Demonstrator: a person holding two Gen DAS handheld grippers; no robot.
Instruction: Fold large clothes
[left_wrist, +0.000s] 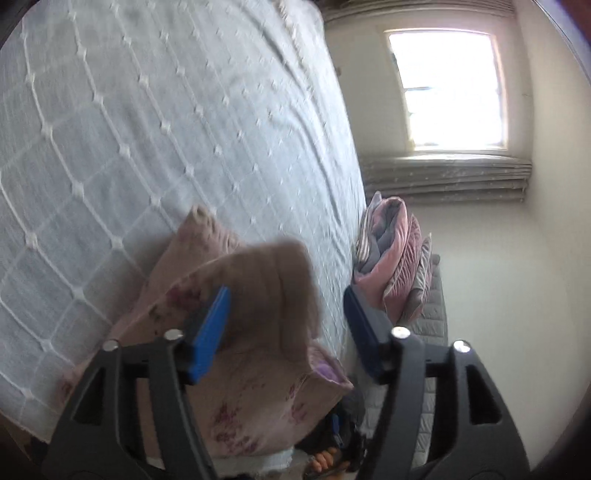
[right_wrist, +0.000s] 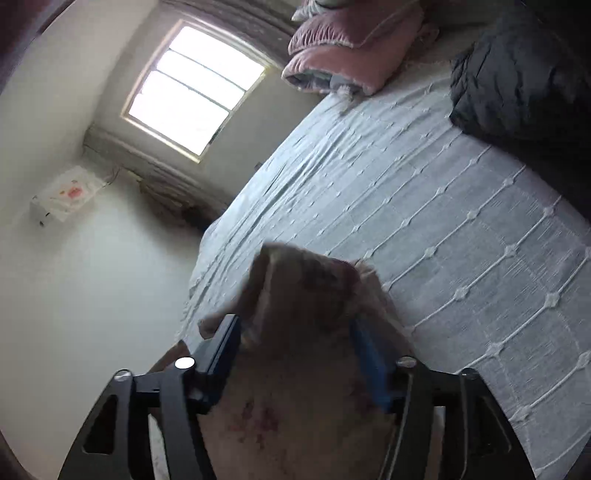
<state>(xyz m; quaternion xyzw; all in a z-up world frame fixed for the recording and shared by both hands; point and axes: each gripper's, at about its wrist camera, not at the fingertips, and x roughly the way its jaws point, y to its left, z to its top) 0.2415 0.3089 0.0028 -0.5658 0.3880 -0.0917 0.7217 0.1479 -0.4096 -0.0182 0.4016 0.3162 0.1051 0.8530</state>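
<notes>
Left gripper (left_wrist: 286, 295): jaws standing wide, blue pads (left_wrist: 207, 332) well apart, a fold of the garment (left_wrist: 258, 387) rising loosely in the gap, close against the left-hand pad and clear of the other. Right gripper (right_wrist: 291, 321): also spread wide, with a bunched hump of the same garment (right_wrist: 295, 424) filling the space between its pads (right_wrist: 369, 362); cannot tell whether they touch the fabric.

Garment: soft pinkish-beige cloth with scattered dark red and purple flower prints, crumpled and blurred, lying on the near edge of the bed directly in front of both grippers, one corner turned up towards the left camera.

Both grippers pointing forward and somewhat downward across the bed, each view tilted, in opposite directions.

Beneath the garment: bedspread (left_wrist: 147, 129), pale grey-blue with a raised white grid and small tufts at the crossings, reaching far across the mattress (right_wrist: 443, 240).

Only in the left wrist view: a grey quilted surface (left_wrist: 436, 314) alongside the bed, under a stack of folded pink and grey quilts (left_wrist: 391, 266), and pleated fabric (left_wrist: 443, 177) beside the bright window (left_wrist: 447, 88).

Only in the right wrist view: a dark crumpled bundle (right_wrist: 517, 74) on the far part of the bedspread, near the quilts (right_wrist: 343, 48), and a white box (right_wrist: 66, 195) with a red mark on the wall beside the window (right_wrist: 192, 92).
</notes>
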